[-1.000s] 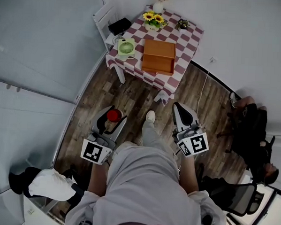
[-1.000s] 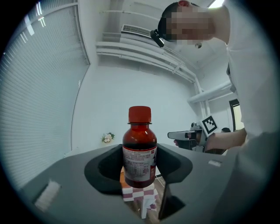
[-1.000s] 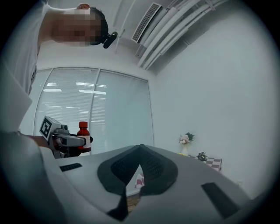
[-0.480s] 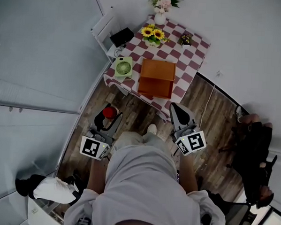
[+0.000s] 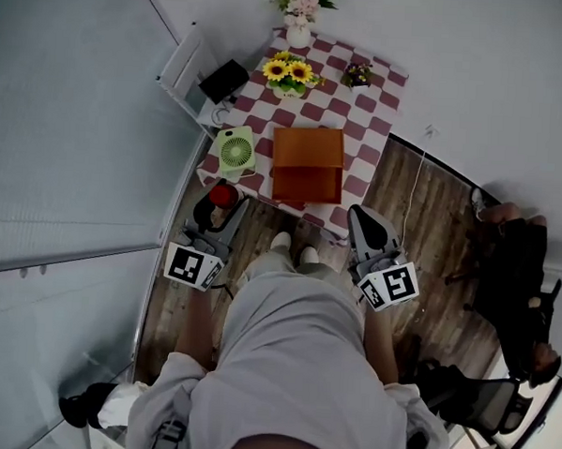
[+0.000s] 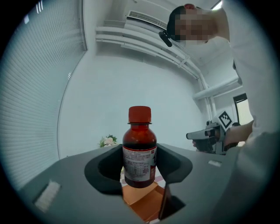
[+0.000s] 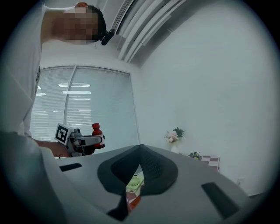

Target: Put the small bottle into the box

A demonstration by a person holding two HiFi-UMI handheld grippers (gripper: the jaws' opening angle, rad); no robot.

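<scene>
**Mia:** What moved?

**Ben:** The person has stepped closer. The table (image 5: 377, 92) was farther off before. Now both feet are right at its near edge, and the bottle (image 5: 223, 195) has come along too.

**Mia:** Where is the bottle now?

**Ben:** It is up in the air, standing straight, by the table's near left corner. It is close to the green fan (image 5: 236, 151). It is not in the box (image 5: 308, 162) yet. The box sits on the table, a bit to the right of the bottle.

**Mia:** What holds it?

**Ben:** The left gripper (image 6: 139, 164). Its jaws are spread wide and squeeze the bottle's sides, right on the label (image 6: 138, 162). The red cap (image 6: 139, 114) sticks up above them.

**Mia:** Is it hard to hold?

**Ben:** I think it is small and light. But it looks smooth and round, so it could slip or spin. It may be glass, I can't tell, so no dropping it. The middle, on the label, is a good place to hold. The neck is too thin.

**Mia:** And the other one?

**Ben:** The right gripper (image 7: 140, 175) has its jaws pressed together at the tips. It holds nothing. It waits by the table's near right side.
</scene>
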